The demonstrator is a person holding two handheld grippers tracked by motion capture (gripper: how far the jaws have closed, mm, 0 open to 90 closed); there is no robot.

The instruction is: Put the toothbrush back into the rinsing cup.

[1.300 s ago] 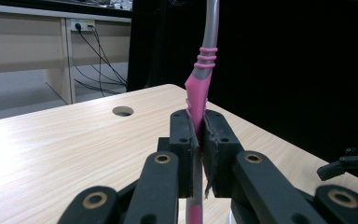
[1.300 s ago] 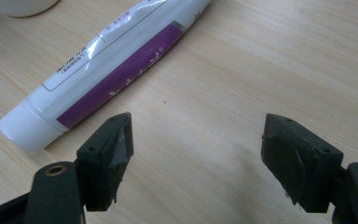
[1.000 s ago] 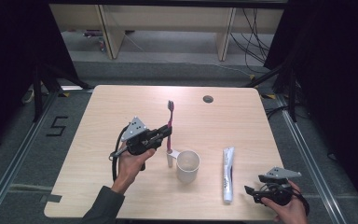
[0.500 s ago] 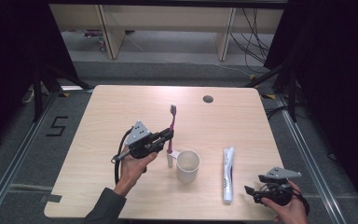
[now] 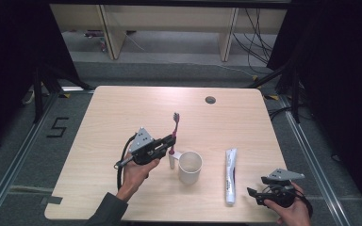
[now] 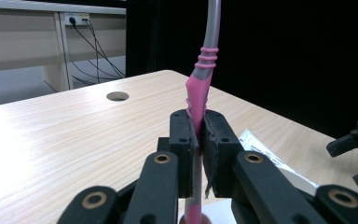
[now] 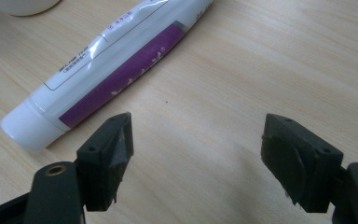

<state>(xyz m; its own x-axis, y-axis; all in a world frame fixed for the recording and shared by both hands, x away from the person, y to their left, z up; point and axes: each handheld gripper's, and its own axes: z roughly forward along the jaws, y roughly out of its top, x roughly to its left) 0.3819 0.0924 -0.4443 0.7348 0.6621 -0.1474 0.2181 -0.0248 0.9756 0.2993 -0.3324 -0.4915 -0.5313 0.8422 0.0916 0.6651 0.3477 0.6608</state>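
high view showed the left gripper [image 5: 170,141] clamped on the pink toothbrush [image 5: 175,126] beside the cup [image 5: 190,167], right gripper [image 5: 257,195] gaping empty.

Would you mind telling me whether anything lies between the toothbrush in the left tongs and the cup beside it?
Nothing visible does. The left tongs hold the toothbrush upright just left of the cup, whose open mouth looks clear. The toothpaste tube lies on its far side.

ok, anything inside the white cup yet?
In the high view the cup looks empty, though its near wall hides part of the floor. The toothbrush stands upright just left of it, clamped in the left tongs, not inside.
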